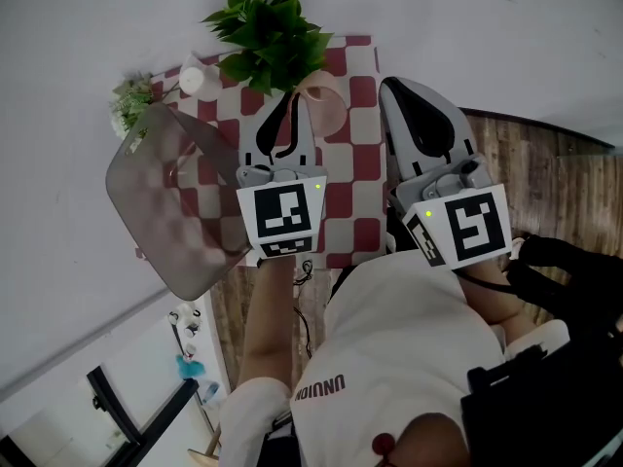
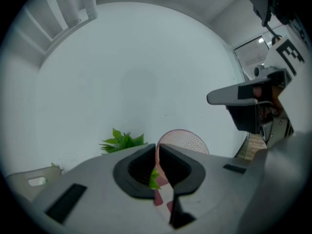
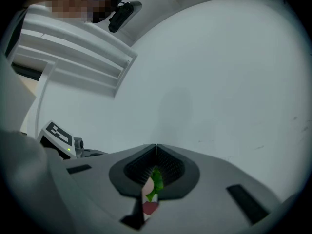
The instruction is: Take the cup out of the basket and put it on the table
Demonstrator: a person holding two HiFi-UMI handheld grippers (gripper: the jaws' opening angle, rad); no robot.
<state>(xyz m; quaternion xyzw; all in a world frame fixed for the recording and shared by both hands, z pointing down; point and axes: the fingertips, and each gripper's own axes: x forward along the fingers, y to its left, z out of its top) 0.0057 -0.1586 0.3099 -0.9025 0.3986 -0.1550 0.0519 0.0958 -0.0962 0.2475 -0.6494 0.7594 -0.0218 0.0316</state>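
Well, my left hand-held gripper (image 2: 157, 147) pinches the pink cup (image 2: 187, 139) by its rim, just in front of the plant (image 1: 268, 32), over the red-checked bench (image 1: 355, 163). My right hand-held gripper (image 3: 156, 147) is closed and empty. A white wall (image 1: 487, 27) stands behind the plant, and the floor (image 1: 565, 183) is wood.

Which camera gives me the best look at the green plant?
The head view: the plant spreads in full, from above, at the far edge of the checkered cloth. The left gripper view catches only a few leaves low in the frame; the right gripper view gives just a green sliver between the jaws.
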